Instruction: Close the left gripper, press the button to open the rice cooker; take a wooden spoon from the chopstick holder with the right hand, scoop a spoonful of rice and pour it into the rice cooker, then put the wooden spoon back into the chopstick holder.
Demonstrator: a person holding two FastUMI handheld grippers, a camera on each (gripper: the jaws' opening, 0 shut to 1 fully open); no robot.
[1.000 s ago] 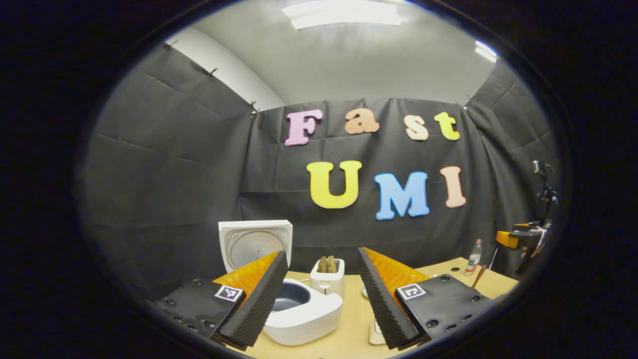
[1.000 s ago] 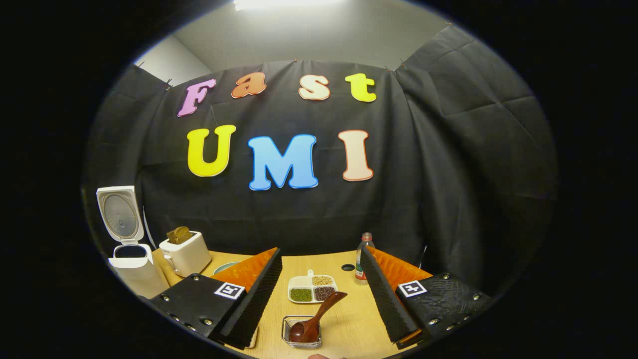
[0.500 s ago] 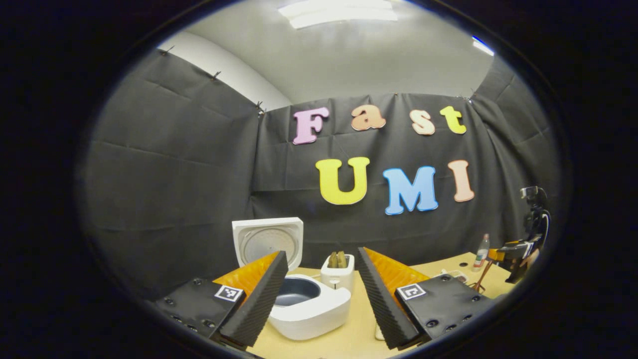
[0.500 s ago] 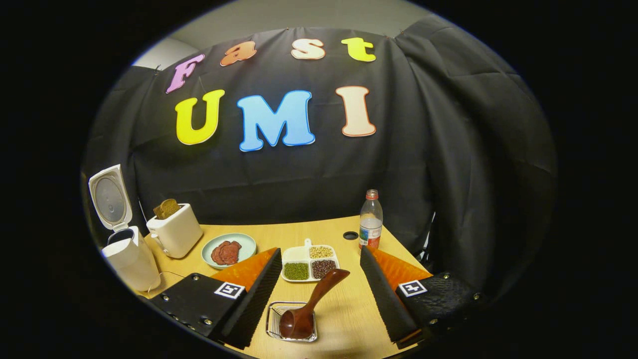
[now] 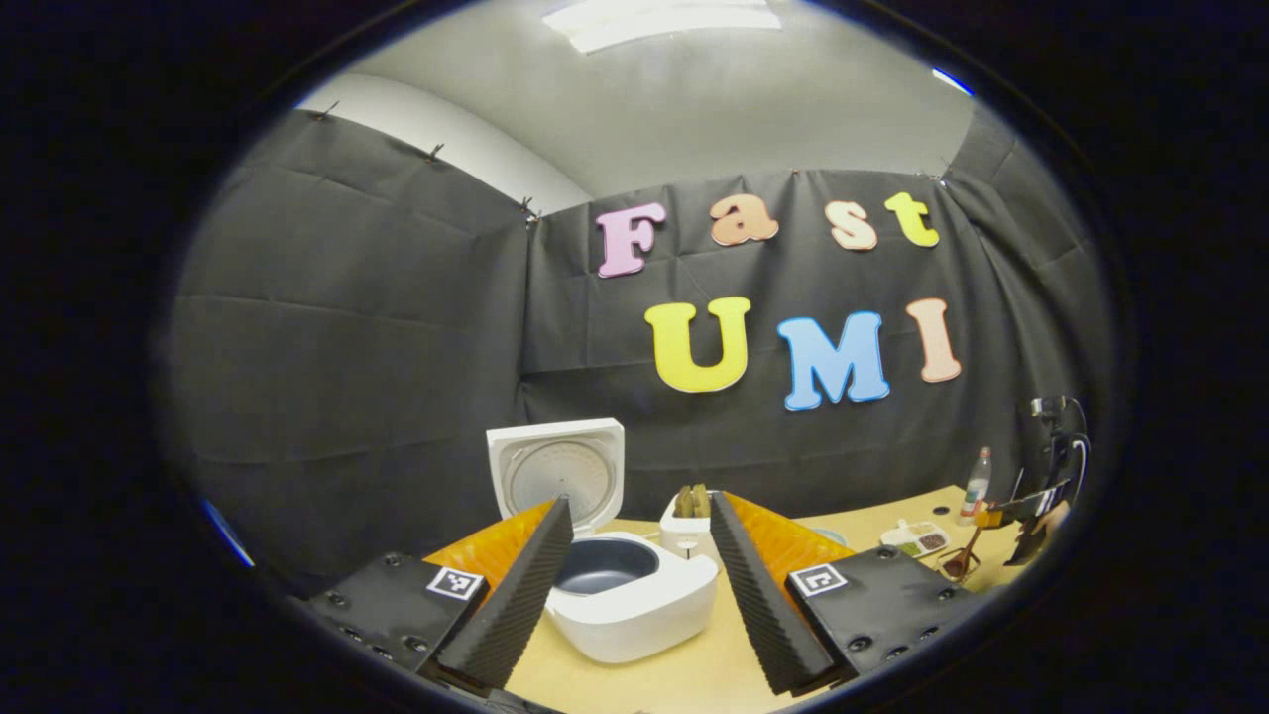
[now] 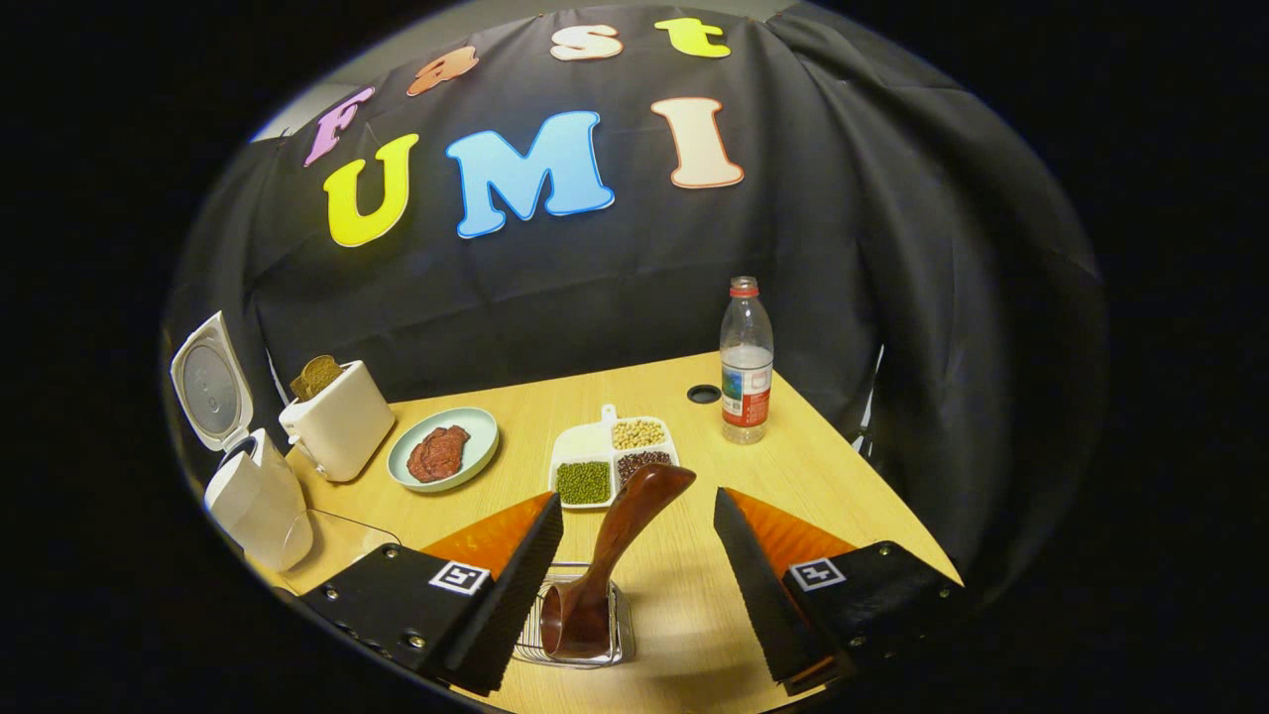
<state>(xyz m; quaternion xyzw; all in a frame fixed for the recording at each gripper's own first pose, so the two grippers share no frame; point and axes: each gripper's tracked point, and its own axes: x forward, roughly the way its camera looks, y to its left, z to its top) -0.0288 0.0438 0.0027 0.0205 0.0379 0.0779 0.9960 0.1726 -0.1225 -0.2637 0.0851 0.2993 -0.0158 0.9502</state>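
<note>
between the wide-spread fingers of the right gripper [image 6: 634,580] the wooden spoon [image 6: 607,563] leans in the chopstick holder [image 6: 580,635]; better to pinch the handle high. left gripper [image 5: 639,585], also wide, hovers by the open rice cooker [image 5: 630,595].

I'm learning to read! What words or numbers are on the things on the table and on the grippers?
Water bottle label: too small and blurred to read.
Left hand-held gripper and right hand-held gripper: square black-and-white pattern tags, no words.
Rice cooker and toaster: no writing visible.
</note>
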